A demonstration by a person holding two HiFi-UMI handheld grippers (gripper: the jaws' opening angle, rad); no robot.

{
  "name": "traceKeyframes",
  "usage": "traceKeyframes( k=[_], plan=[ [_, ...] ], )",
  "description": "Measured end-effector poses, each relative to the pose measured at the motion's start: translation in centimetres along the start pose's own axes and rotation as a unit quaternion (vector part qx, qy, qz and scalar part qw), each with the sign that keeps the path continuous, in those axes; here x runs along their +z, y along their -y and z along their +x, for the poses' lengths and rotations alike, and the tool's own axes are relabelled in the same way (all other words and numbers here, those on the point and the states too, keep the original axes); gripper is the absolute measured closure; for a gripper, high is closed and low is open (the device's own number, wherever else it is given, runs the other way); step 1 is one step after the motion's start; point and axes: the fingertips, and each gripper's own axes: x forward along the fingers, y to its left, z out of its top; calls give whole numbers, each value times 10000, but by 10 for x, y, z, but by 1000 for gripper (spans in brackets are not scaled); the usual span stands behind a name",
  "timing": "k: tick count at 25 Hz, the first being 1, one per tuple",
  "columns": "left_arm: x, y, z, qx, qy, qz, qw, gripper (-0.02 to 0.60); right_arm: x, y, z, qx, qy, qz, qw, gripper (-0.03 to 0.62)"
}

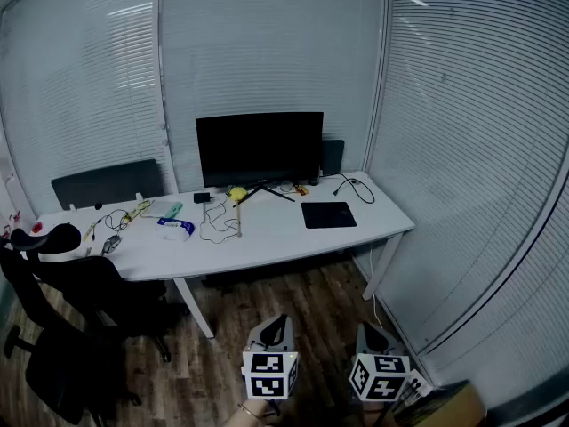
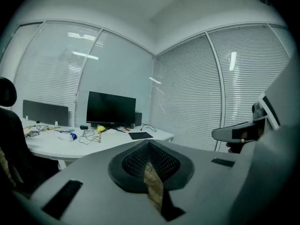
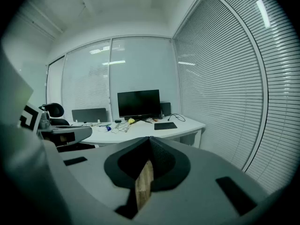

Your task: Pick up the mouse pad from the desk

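Note:
The black mouse pad (image 1: 329, 214) lies flat on the right part of the white desk (image 1: 267, 243), in front of the monitor's right end. It also shows small and far off in the left gripper view (image 2: 140, 135) and in the right gripper view (image 3: 165, 125). Both grippers are low in the head view, well short of the desk and over the wooden floor. The left gripper (image 1: 275, 324) and the right gripper (image 1: 370, 332) both point toward the desk. In each gripper's own view, left (image 2: 149, 142) and right (image 3: 150, 138), the jaws meet with nothing between them.
A black monitor (image 1: 260, 148) stands at the desk's back, with loose cables (image 1: 218, 225), a yellow object (image 1: 237, 193) and a blue-and-white item (image 1: 175, 229) to the pad's left. A black office chair (image 1: 62, 301) stands at the left. Blinds cover the glass walls behind and to the right.

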Motion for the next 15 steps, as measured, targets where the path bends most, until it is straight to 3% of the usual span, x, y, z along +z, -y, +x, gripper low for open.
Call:
traceKeyframes(
  k=[15],
  plan=[
    [1,10,16,35,-56,95,9999,565,2,19,5,108,16,189,9998,560]
  ],
)
